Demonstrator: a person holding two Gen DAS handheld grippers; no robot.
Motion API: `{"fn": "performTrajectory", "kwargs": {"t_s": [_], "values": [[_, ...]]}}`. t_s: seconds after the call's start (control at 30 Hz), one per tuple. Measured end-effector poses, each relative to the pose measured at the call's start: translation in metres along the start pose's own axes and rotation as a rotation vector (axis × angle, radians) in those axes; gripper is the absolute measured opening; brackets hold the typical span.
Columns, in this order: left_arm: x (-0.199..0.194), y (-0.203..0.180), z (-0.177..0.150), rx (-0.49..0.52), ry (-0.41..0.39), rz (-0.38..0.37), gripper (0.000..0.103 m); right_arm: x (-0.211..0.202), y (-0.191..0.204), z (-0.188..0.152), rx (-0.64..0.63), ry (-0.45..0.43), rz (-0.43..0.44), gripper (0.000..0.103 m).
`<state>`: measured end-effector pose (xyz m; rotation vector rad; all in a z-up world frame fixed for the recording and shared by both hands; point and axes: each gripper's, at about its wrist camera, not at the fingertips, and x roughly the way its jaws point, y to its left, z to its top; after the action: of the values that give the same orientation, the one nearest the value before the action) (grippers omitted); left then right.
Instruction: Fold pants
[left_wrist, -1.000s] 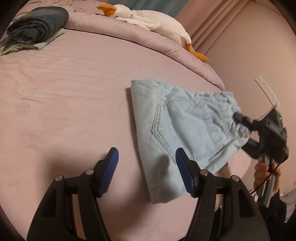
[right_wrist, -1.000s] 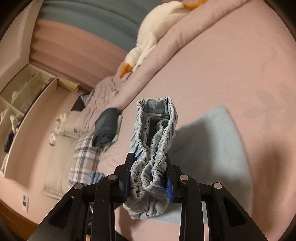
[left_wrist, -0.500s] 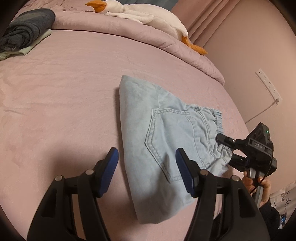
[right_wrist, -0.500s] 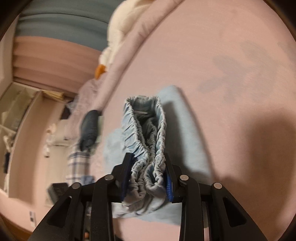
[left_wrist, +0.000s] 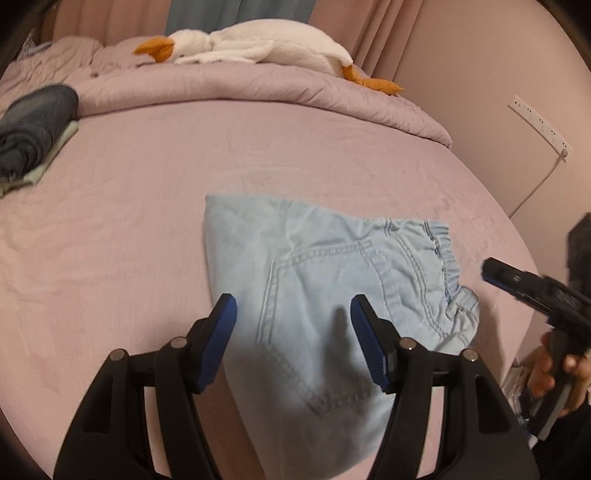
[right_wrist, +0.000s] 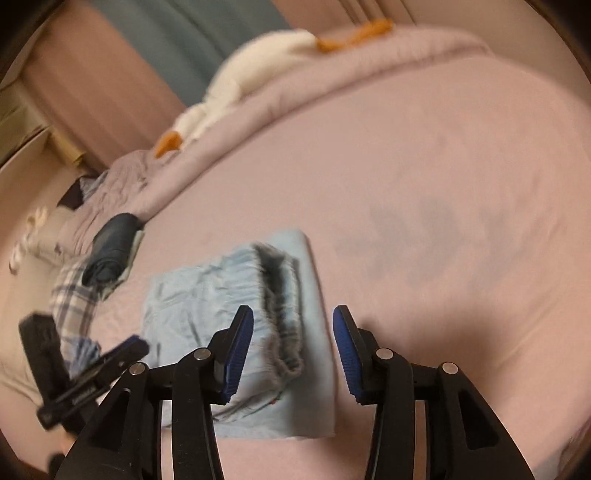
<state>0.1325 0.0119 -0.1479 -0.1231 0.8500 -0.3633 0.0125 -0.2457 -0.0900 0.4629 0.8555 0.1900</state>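
We have the light-blue pants (left_wrist: 325, 295) folded flat on the pink bed sheet (left_wrist: 147, 229), near edge, elastic waistband to the right. Our left gripper (left_wrist: 291, 332) hangs over them, jaws spread, nothing between the pads. Our right gripper (right_wrist: 293, 347) has its jaws opening; the waistband lies below the gap, pads clear of the cloth. Far side: rolled duvet (left_wrist: 258, 85) with a plush goose (left_wrist: 258, 44) on it. Dark folded clothes (left_wrist: 29, 125) far left.
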Motion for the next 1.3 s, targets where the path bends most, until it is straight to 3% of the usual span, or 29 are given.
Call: {"fn": "performTrajectory", "kwargs": {"t_s": [0.1, 0.17, 0.27, 0.33, 0.43, 0.53, 0.8, 1.0, 1.13, 1.3], "values": [[0.006, -0.002, 0.004, 0.012, -0.023, 0.000, 0.063, -0.010, 0.025, -0.006, -0.151, -0.059, -0.010, 0.045], [0.014, -0.006, 0.009, 0.034, -0.026, 0.012, 0.062, -0.010, 0.041, -0.013, -0.237, -0.075, -0.018, 0.037], [0.023, -0.011, 0.015, 0.082, -0.025, 0.043, 0.059, 0.001, 0.056, -0.025, -0.339, -0.044, -0.038, 0.025], [0.032, -0.011, 0.018, 0.095, -0.007, 0.051, 0.058, 0.016, 0.055, -0.033, -0.369, 0.026, -0.079, 0.023], [0.048, -0.005, 0.017, 0.102, 0.056, 0.064, 0.059, 0.031, 0.045, -0.038, -0.365, 0.091, -0.105, 0.023], [0.050, -0.003, 0.015, 0.098, 0.060, 0.061, 0.059, 0.027, 0.043, -0.029, -0.357, 0.112, -0.087, 0.023], [0.012, 0.003, 0.000, 0.039, 0.040, -0.017, 0.058, 0.017, 0.065, 0.010, -0.331, 0.026, 0.009, 0.023], [-0.011, -0.004, -0.033, 0.023, 0.051, -0.075, 0.058, 0.061, 0.087, 0.023, -0.388, 0.078, -0.049, 0.023], [-0.004, -0.009, -0.061, 0.062, 0.107, -0.066, 0.057, 0.088, 0.074, 0.013, -0.346, 0.185, -0.099, 0.023], [-0.019, 0.008, -0.067, -0.016, 0.082, -0.126, 0.057, 0.080, 0.086, 0.018, -0.358, 0.205, -0.103, 0.023]]}}
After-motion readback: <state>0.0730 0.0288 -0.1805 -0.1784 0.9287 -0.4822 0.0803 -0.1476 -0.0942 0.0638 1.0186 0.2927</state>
